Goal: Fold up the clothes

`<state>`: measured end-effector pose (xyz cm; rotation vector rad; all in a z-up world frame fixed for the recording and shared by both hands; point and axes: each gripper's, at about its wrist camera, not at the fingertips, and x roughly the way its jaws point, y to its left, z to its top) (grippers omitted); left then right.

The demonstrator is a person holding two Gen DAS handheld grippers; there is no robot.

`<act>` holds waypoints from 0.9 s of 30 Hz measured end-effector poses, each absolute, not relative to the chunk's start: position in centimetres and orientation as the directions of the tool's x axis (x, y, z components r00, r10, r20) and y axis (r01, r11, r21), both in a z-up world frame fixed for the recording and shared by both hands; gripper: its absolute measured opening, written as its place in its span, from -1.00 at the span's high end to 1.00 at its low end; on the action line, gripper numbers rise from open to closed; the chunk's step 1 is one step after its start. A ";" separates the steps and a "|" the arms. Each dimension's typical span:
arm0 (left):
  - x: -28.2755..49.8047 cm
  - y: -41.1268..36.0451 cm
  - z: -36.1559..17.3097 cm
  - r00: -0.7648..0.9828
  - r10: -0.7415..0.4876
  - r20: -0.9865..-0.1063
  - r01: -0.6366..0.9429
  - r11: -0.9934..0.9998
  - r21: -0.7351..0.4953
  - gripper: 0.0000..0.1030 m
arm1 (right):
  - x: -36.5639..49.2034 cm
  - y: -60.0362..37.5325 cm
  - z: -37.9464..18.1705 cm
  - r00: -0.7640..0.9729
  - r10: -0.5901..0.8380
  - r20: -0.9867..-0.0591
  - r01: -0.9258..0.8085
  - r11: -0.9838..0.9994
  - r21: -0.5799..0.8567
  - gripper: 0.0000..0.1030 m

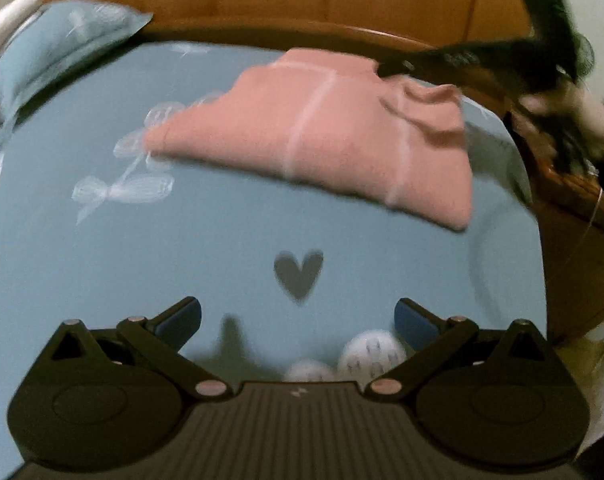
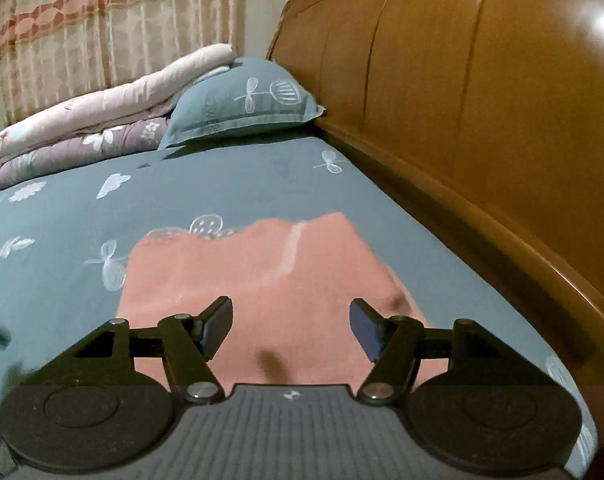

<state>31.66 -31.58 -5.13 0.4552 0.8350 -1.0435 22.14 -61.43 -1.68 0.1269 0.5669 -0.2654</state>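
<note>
- The pink garment (image 1: 325,132) sits folded into a compact bundle on the teal bedsheet (image 1: 142,264), near the wooden headboard (image 2: 481,80) side of the bed, so the fold looks mostly done to me.
- Right gripper (image 2: 292,326) is just over the near part of the bundle with its jaws apart and nothing pinched between them. If it swings off low, a finger could catch the top layer and flip it open.
- There's a bunched-up lump (image 1: 429,108) at the corner where the right gripper reaches in on the left wrist view. It isn't lying flat, so it could spring back and spoil the neat shape.
- Left gripper (image 1: 298,320) is well clear, over bare sheet near a grey heart print (image 1: 298,274), jaws wide apart and empty. The picture is smeared, so I can't tell much fine detail there.
- The bundle lies close to the bed's edge on the right gripper's side, so a careless nudge might shove it off.
- The pillow (image 2: 246,100) and stacked quilts (image 2: 86,120) are well apart, no trouble from them.
</note>
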 end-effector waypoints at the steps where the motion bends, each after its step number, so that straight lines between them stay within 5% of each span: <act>1: 31.5 -30.9 -5.3 0.244 -0.569 -0.785 0.877 0.475 -0.071 -0.98 | 24.0 -62.1 -2.1 0.800 -0.221 -0.558 0.296 0.954 0.046 -0.37; 9: 31.0 -27.6 -4.1 0.338 -0.561 -0.756 0.812 0.580 -0.067 -0.98 | 30.3 -65.5 -3.7 0.717 -0.237 -0.656 0.372 0.925 0.073 -0.43; 14: 30.4 -26.8 -3.5 0.361 -0.565 -0.741 0.804 0.592 -0.060 -0.98 | 32.5 -61.8 -2.4 0.741 -0.192 -0.643 0.279 0.960 0.035 -0.46; 17: 29.7 -26.6 -3.2 0.391 -0.561 -0.729 0.798 0.601 -0.035 -0.98 | 35.0 -60.7 -3.9 0.699 -0.215 -0.682 0.267 0.963 -0.031 -0.61; 19: 29.2 -26.4 -2.9 0.408 -0.564 -0.718 0.796 0.605 -0.022 -0.98 | 36.3 -61.6 -5.0 0.691 -0.246 -0.680 0.299 0.953 -0.041 -0.96; 27: 28.1 -25.3 -2.3 0.442 -0.546 -0.712 0.777 0.629 0.000 -0.98 | 38.5 -61.6 -4.7 0.665 -0.226 -0.712 0.310 0.951 -0.012 -0.92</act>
